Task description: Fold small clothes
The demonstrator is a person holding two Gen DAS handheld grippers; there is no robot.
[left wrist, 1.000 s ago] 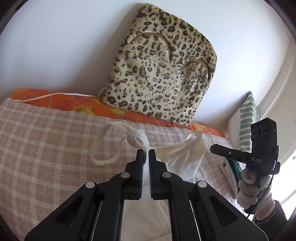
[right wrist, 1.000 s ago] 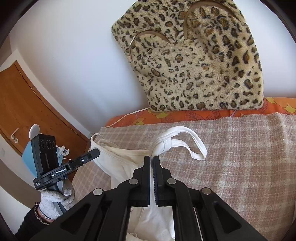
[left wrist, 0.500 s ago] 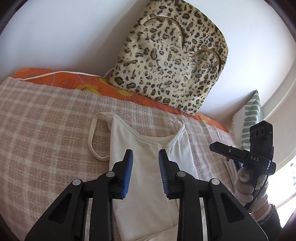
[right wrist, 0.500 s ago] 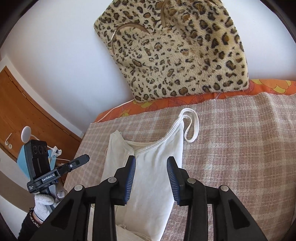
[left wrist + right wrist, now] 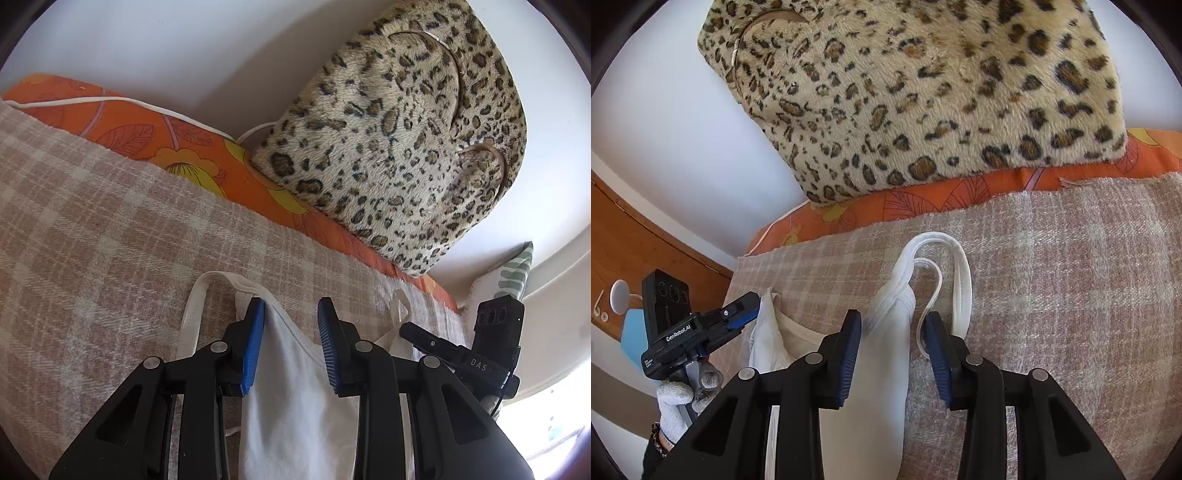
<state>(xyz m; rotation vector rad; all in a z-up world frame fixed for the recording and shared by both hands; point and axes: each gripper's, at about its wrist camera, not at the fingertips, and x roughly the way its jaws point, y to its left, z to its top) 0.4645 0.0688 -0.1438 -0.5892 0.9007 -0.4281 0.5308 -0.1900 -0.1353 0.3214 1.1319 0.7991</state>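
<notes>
The white top lies flat on the checked bed, straps loose. Left gripper and right gripper are wide open, holding nothing.

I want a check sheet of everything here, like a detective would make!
Surface: pink-and-cream checked woven blanket, over an orange flowered sheet.
Job's things: white strappy cotton top, lying flat, straps loose.
Clutter: leopard-print furry cushion; green-striped white pillow.
Grippers: left gripper and right gripper, jaws open over the top, holding nothing.
Cables: thin white cord along the sheet.
Surroundings: white wall; brown wooden door.
</notes>
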